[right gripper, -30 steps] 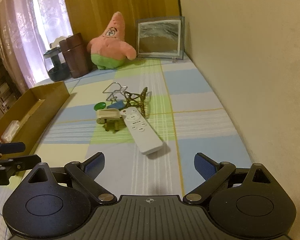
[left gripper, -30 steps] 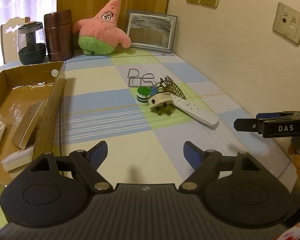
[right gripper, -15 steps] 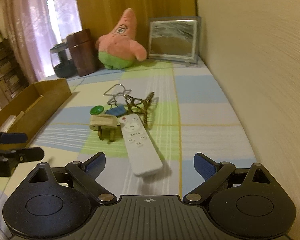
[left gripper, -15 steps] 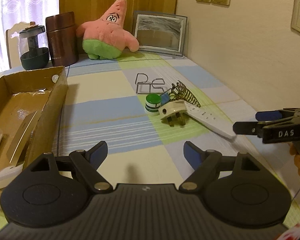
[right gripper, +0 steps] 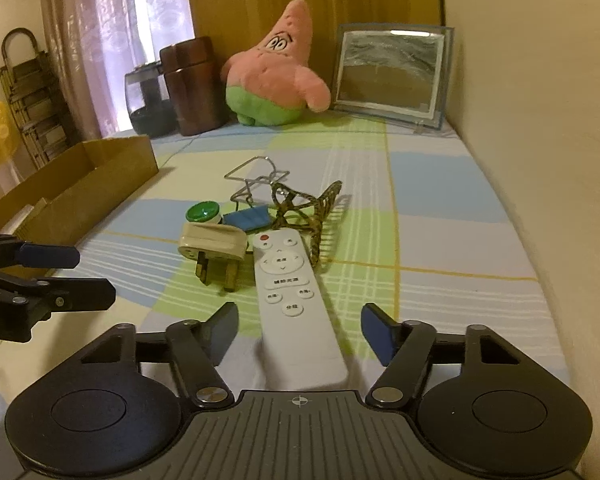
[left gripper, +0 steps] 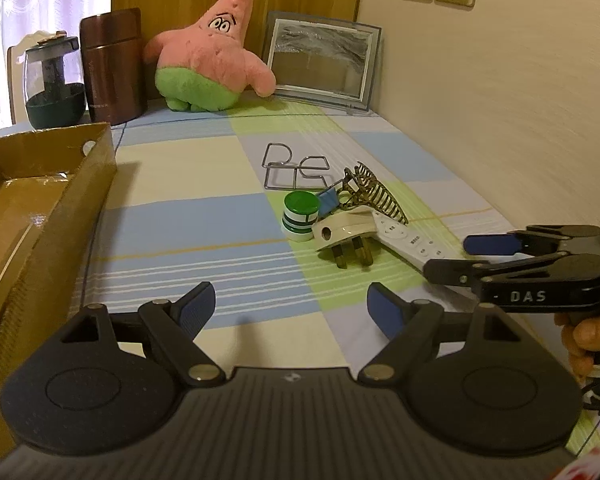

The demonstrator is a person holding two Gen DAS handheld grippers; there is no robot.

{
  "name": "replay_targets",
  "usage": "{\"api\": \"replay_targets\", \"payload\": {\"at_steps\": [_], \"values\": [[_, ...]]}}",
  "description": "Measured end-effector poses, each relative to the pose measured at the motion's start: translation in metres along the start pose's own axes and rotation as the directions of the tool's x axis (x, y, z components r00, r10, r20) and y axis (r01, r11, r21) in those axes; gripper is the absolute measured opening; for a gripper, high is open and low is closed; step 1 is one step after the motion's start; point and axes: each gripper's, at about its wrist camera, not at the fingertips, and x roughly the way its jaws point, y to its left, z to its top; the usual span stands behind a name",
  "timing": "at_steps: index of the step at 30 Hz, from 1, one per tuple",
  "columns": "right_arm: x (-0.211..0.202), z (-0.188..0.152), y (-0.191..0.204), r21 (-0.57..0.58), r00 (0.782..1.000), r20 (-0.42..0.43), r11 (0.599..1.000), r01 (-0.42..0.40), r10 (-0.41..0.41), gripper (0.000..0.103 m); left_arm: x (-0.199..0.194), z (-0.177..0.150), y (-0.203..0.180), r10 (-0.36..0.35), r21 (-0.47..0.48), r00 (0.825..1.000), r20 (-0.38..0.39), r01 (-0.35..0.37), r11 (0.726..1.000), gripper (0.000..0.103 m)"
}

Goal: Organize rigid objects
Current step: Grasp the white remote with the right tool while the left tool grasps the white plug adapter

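Note:
A white remote (right gripper: 294,300) lies on the checked tablecloth, its near end between the open jaws of my right gripper (right gripper: 300,330). Beside it lie a cream plug (right gripper: 212,245), a green-capped bottle (right gripper: 203,213), a blue clip (right gripper: 247,217), a brown hair claw (right gripper: 304,208) and a wire puzzle (right gripper: 256,176). In the left wrist view the same cluster shows: remote (left gripper: 404,240), plug (left gripper: 346,234), bottle (left gripper: 300,216), wire puzzle (left gripper: 296,170). My left gripper (left gripper: 290,306) is open and empty above the cloth, short of the cluster. The right gripper (left gripper: 456,258) comes in from the right at the remote's end.
An open cardboard box (left gripper: 40,200) stands at the left. A Patrick plush (left gripper: 208,60), a brown canister (left gripper: 112,66), a dark glass jar (left gripper: 52,80) and a picture frame (left gripper: 322,60) line the back. The wall (left gripper: 500,120) runs along the table's right side.
My right gripper has moved forward and down, so the remote's near end now lies between its open jaws. The left gripper has also advanced and lowered toward the cluster.

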Motion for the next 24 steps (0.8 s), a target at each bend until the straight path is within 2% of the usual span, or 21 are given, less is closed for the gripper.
{"api": "replay_targets", "payload": {"at_steps": [7, 11, 14, 24], "values": [[0.012, -0.002, 0.001, -0.049, 1.000, -0.006, 0.999, -0.005, 0.005, 0.048, 0.010, -0.001, 0.000, -0.013, -0.010, 1.000, -0.001, 0.013, 1.000, 0.080], [0.014, -0.002, 0.003, -0.067, 1.000, -0.001, 0.998, -0.010, 0.010, 0.045, 0.015, -0.002, -0.001, -0.017, -0.011, 1.000, -0.005, 0.017, 1.000, 0.080], [0.015, -0.001, 0.005, -0.073, 1.000, -0.005, 0.997, -0.016, 0.016, 0.037, 0.017, -0.001, -0.002, -0.019, -0.012, 1.000, -0.005, 0.019, 1.000, 0.080], [0.015, 0.004, 0.008, -0.062, 0.999, -0.035, 0.998, -0.015, 0.012, 0.036, 0.024, 0.003, -0.006, -0.032, -0.014, 0.999, -0.001, 0.032, 0.999, 0.080]]}}
